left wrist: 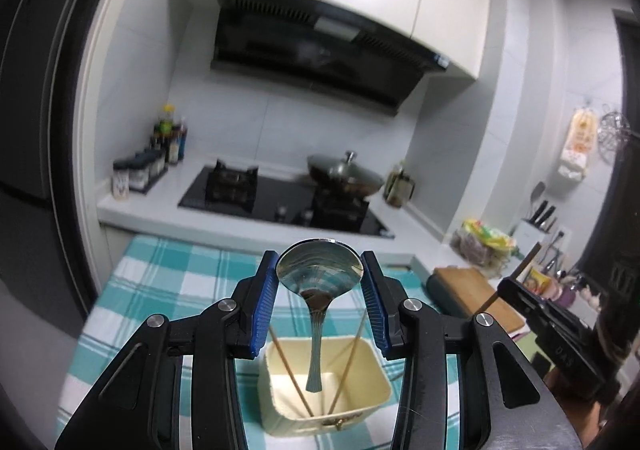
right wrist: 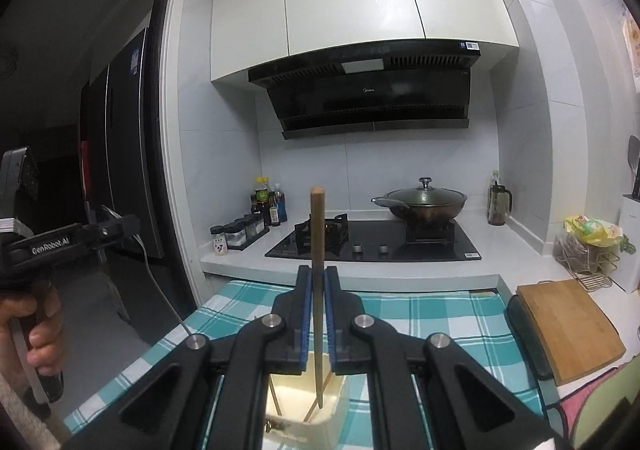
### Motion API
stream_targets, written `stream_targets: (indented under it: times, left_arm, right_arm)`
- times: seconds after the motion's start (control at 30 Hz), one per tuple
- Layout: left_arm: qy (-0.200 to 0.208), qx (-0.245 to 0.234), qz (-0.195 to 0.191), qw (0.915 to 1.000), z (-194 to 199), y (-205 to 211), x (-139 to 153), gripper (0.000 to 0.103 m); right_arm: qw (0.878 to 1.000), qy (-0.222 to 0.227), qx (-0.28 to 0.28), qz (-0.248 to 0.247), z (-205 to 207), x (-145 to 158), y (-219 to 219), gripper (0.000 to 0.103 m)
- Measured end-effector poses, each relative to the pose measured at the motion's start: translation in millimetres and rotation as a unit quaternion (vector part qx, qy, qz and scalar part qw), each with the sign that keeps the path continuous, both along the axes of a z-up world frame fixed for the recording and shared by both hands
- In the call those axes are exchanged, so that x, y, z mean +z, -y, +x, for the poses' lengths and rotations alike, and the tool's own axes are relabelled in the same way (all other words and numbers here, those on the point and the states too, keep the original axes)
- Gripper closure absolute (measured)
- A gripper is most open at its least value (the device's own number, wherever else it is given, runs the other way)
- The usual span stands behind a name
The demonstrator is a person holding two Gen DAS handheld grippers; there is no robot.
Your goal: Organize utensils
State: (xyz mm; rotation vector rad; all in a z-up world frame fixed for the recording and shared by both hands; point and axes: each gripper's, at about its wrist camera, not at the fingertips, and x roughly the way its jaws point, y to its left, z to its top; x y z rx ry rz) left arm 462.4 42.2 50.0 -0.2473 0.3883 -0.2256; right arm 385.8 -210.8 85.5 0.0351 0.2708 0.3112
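A cream plastic utensil box stands on the teal checked tablecloth with two wooden chopsticks leaning inside. My left gripper holds a metal spoon by its bowl, handle hanging down over the box. My right gripper is shut on a wooden chopstick, upright, its lower end inside the box. The right gripper also shows at the right of the left wrist view, and the left gripper at the left of the right wrist view.
Behind the table runs a white counter with a black gas hob, a lidded wok, spice jars and sauce bottles. A wooden cutting board lies at the right. A dark fridge stands at the left.
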Motion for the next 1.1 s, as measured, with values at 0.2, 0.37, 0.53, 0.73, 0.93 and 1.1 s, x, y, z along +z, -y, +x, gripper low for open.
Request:
stream_targets:
  times: [0.2,0.37,0.53,0.73,0.93,1.1]
  left_arm:
    - [-0.109,-0.005,0.03,0.9936,57,16,-73,0.062]
    - [-0.179,-0.015,0.035,0.9832,81,23,-115,0.061]
    - [-0.215,-0.022,0.011,0.9762,81,19,-125,0.045]
    - [-0.201,-0.018,0.06,0.9776,8,-9,-111,0.017]
    - [-0.246,-0.029,0.104,0.9632,-89,-24,-167,0.013]
    - [-0.266,0.0,0.111,0.9577,-157,-22,-239,0.013]
  right_arm:
    - [0.993,-0.115,0.037,-0.007,72,-70,-29,0.097]
    - [0.975,-0.216,0.051,0.008,110,-122,-36,0.096]
    - [0.963,-0.264,0.047,0.025,121,-135,-34,0.055]
    - [0.971,-0.236,0.048,0.008,62,-95,-5,0.052]
    - [0.963,-0.257,0.018,-0.081,-19,-108,42,0.047]
    - [0.95,-0.28,-0.038,-0.133,-91,-174,87,0.047]
